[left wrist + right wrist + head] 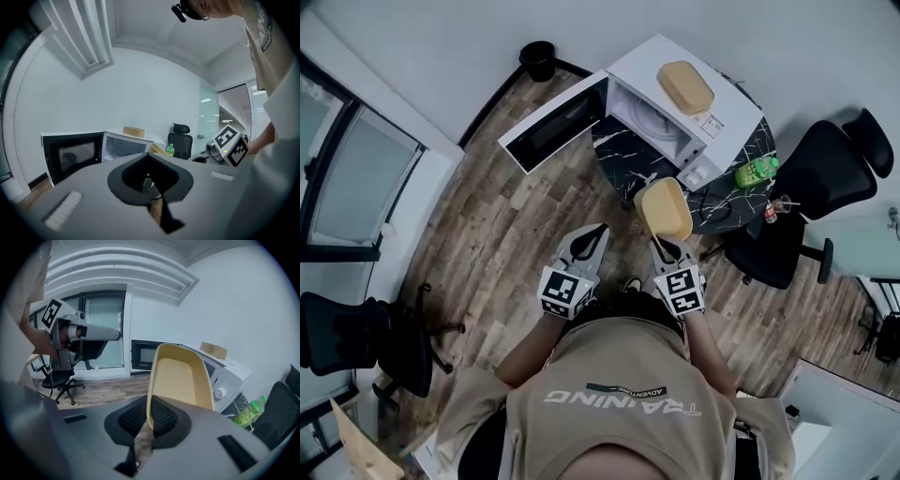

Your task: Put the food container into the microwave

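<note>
A tan, empty food container (666, 208) hangs in the air in front of the white microwave (675, 112). My right gripper (662, 242) is shut on the container's near rim (180, 376), and the rim sits between the pads (161, 418). The microwave's door (555, 124) stands open to the left, and the white cavity shows. A tan lid (685, 86) lies on top of the microwave. My left gripper (599, 230) is shut on nothing, level with the right one and to its left, pointing at the open door (72, 154).
The microwave stands on a black marbled table (628, 159). A green bottle (757, 171) stands at the table's right side. Black office chairs (825, 169) stand to the right, and another chair (356, 333) is at the left. A black bin (540, 58) sits by the wall.
</note>
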